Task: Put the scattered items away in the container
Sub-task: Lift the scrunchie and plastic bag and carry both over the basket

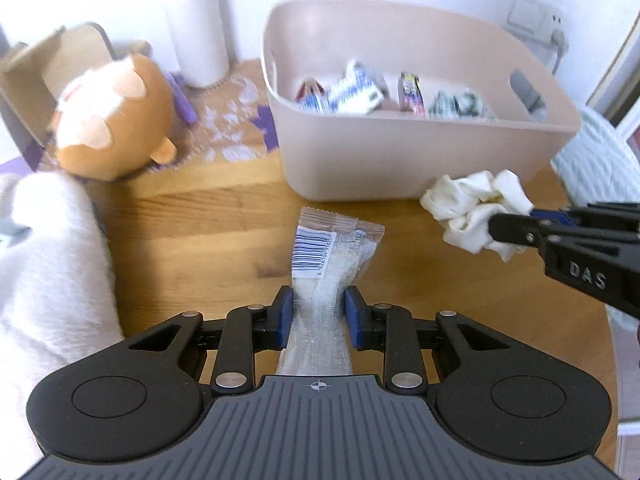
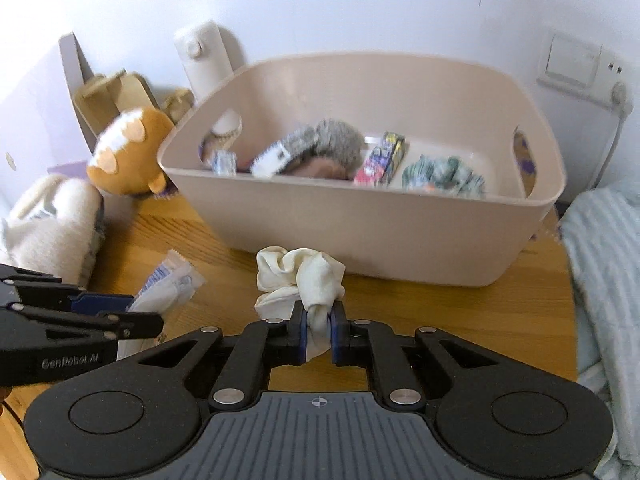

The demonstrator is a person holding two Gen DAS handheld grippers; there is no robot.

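A beige plastic container (image 1: pixel 400 152) stands on the wooden table and holds several packets and a grey-green scrunchie; it also shows in the right wrist view (image 2: pixel 380 236). My left gripper (image 1: pixel 319 300) is shut on a clear snack packet (image 1: pixel 328 248) with a barcode, just in front of the container. The packet also shows in the right wrist view (image 2: pixel 168 284). My right gripper (image 2: pixel 319 314) is shut on a cream scrunchie (image 2: pixel 300 276), held near the container's front wall. The scrunchie (image 1: pixel 472 208) and right gripper (image 1: pixel 520 220) show at right in the left wrist view.
A brown plush toy (image 1: pixel 112 120) and a white bottle (image 1: pixel 198 28) sit left of the container. A white fluffy cloth (image 1: pixel 48 264) lies at the left edge. Light blue striped bedding (image 2: pixel 600 280) borders the table on the right.
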